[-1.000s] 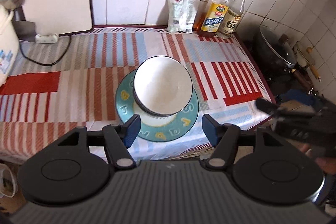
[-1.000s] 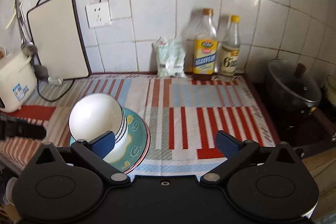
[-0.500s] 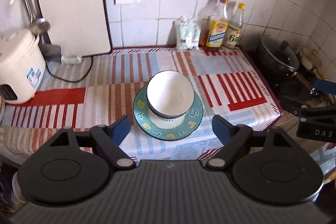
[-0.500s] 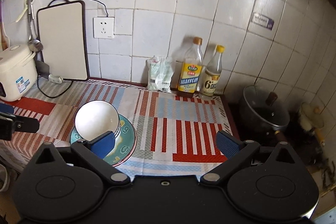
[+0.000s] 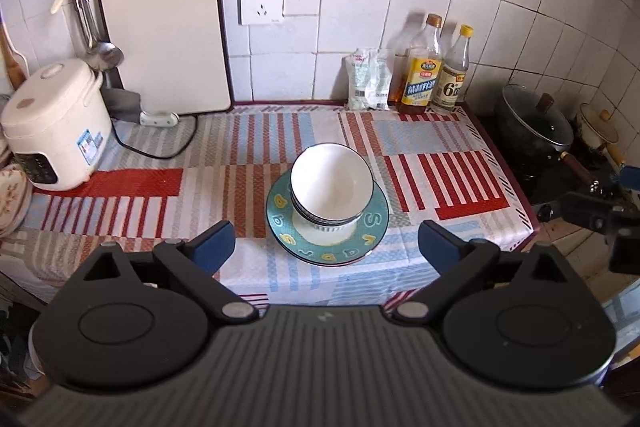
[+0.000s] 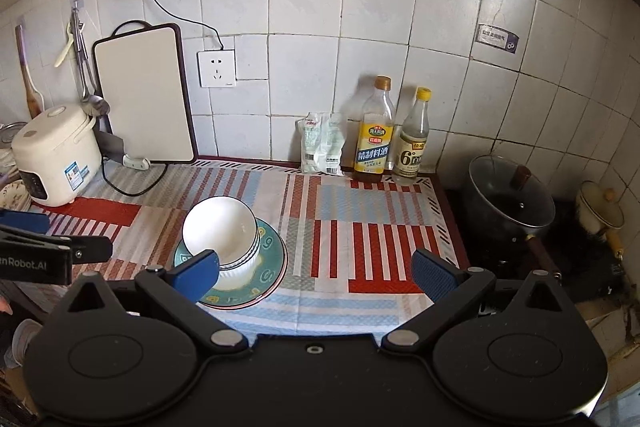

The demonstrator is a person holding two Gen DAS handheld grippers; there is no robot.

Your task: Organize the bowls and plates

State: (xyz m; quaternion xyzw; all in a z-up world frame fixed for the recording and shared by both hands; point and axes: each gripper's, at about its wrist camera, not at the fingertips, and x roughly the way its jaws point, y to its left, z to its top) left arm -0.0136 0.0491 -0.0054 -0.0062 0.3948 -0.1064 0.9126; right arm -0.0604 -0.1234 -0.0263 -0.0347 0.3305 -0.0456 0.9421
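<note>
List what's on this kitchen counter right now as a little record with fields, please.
surface: counter under a striped cloth
dishes: white bowls nested, tilted, on stacked teal plates
back wall: cutting board, two bottles, packets
far side: rice cooker
stove side: lidded pot
left gripper: jaws opening, nothing between them
right gripper: open, empty

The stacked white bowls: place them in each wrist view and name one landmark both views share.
Left wrist view: the stacked white bowls sit mid-frame on the teal letter plate.
Right wrist view: the bowls sit left of centre, partly behind a blue pad.
Shared landmark: the yellow-labelled bottle at the tiled wall.
</note>
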